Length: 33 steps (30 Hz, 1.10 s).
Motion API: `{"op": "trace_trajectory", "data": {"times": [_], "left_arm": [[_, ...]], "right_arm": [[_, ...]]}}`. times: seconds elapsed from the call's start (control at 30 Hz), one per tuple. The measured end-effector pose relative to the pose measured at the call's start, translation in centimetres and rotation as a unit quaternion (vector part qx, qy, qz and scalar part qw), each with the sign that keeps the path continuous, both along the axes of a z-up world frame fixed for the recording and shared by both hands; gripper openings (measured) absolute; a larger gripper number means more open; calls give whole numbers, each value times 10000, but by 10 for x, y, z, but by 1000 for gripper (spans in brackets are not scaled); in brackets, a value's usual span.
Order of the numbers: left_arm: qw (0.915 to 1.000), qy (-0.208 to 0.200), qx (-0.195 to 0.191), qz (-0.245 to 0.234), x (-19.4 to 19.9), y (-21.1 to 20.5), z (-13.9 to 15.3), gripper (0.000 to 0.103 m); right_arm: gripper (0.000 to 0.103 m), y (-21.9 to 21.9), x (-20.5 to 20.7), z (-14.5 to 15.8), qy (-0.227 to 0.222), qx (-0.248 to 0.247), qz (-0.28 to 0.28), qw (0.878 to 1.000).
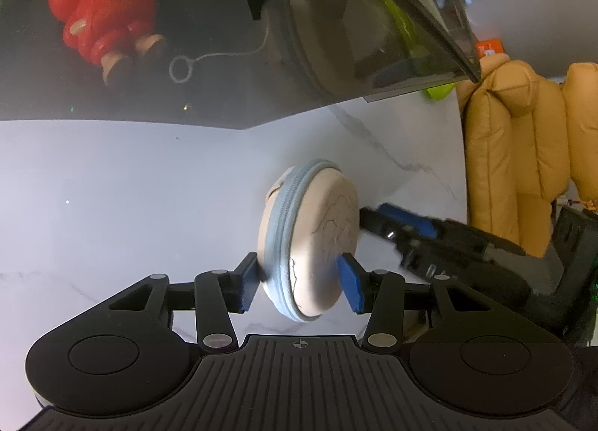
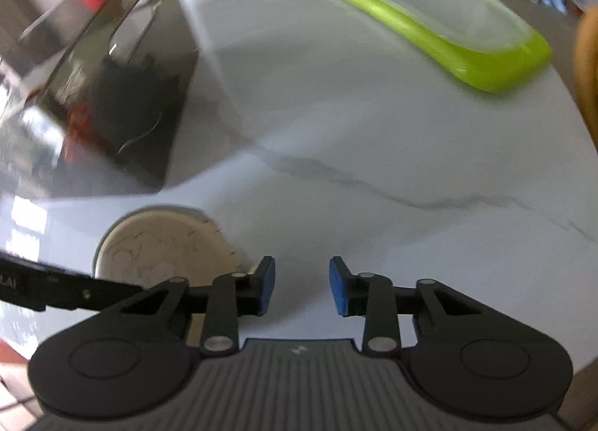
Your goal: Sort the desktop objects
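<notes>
A round beige pouch [image 1: 317, 229] with a light blue zipper stands on edge just above the white marble table [image 1: 112, 188]. My left gripper [image 1: 299, 281] is shut on it, one blue pad on each flat side. In the right wrist view the pouch [image 2: 160, 244] shows to the left of my right gripper [image 2: 302, 287], which is open with a narrow gap and nothing between its fingers. The right gripper's fingers [image 1: 407, 222] sit close to the pouch's right face, apart from it. A red doll [image 1: 101, 16] lies inside a smoked clear box [image 1: 224, 106].
The box [image 2: 112, 95] stands on the table beyond the pouch, and its glossy wall mirrors the pouch. A lime green lid [image 2: 429, 20] with a clear window lies at the far right. A yellow padded chair [image 1: 523, 154] stands past the table's right edge.
</notes>
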State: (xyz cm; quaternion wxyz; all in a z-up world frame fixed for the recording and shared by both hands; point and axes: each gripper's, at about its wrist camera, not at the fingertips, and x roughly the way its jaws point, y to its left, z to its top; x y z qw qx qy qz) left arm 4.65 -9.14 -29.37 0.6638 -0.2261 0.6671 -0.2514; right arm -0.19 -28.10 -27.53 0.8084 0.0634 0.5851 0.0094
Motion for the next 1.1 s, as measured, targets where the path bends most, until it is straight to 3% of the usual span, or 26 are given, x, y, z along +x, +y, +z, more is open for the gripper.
{"op": "trace_trajectory", "data": {"times": [0.03,0.1,0.13,0.17,0.23,0.33,0.47,0.53,0.63,0.73,0.83,0.97,1.1], "left_arm": [[10000,8,0,23,1,-3,-1,59],[9999,-28,43,92,3,-7,-1,80],[9999,-83,77,119,4,-9,-1,81],[9997,-136,113,138,4,-10,0,79],[9994,-211,261,87,5,-13,1,57],[9993,-91,353,87,7,-15,5,54],[9994,146,268,162,5,-18,14,45],[9993,304,108,205,1,-16,23,40],[9991,373,110,154,-7,-18,46,40],[9987,428,213,176,-11,-18,68,40],[9986,458,-15,254,-12,-15,102,40],[9990,-15,-427,121,-8,-16,176,40],[9955,-524,-389,679,26,12,219,40]], "right_arm": [[32,4,1,-1,32,23,112,9999],[18,9,-2,-1,51,106,275,9996],[17,11,-3,0,51,173,311,9994],[13,12,-5,0,69,279,324,9991],[10,12,-7,0,109,376,292,9988],[10,6,-8,-1,227,437,237,9985],[35,-14,-12,9,306,813,-241,9959],[40,-29,-15,18,280,1036,-582,9925],[40,-53,-18,34,192,1308,-1046,9857],[48,-76,-17,44,83,1495,-1341,9796],[48,-92,-10,54,16,1656,-1498,9747],[48,-107,7,75,-152,1754,-1459,9735],[48,-114,31,106,-443,1724,-1314,9752]]}}
